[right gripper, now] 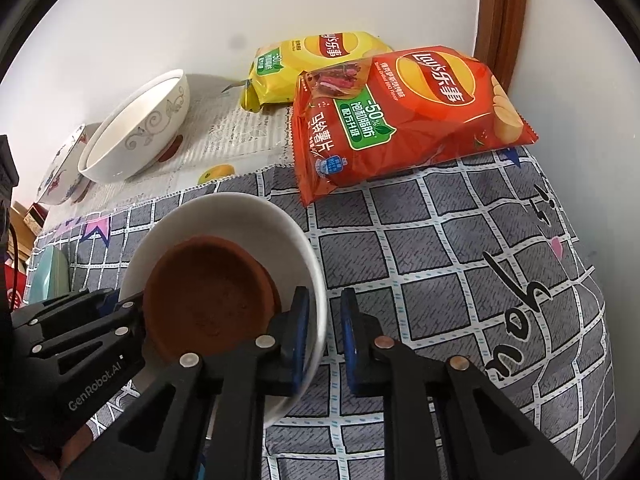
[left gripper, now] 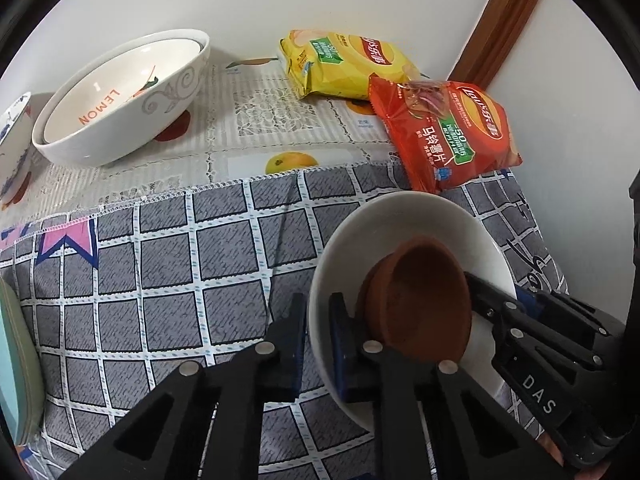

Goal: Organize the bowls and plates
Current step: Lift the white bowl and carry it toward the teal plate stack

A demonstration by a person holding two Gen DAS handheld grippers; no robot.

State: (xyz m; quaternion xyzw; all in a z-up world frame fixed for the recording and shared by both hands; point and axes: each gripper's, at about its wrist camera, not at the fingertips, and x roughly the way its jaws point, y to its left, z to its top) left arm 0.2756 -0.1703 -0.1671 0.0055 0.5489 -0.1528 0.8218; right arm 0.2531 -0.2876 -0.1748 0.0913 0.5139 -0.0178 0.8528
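A white bowl [left gripper: 404, 220] holds a small brown dish [left gripper: 420, 300] and hangs tilted above the grey checked cloth. My left gripper [left gripper: 318, 340] straddles its left rim, jaws narrowly apart with the rim between them. My right gripper [right gripper: 325, 332] straddles the opposite rim of the white bowl [right gripper: 224, 216], around the brown dish [right gripper: 208, 292]. A large white bowl [left gripper: 120, 96] with a "LEMON" bowl nested inside stands at the back left; it also shows in the right wrist view [right gripper: 136, 132]. A blue-patterned bowl [left gripper: 14, 136] stands beside it.
A yellow chip bag [left gripper: 344, 64] and a red chip bag [left gripper: 444, 132] lie at the back right by the wall. A stack of pale green plates [left gripper: 20, 364] sits at the left edge. A wooden door frame [left gripper: 504, 20] rises in the corner.
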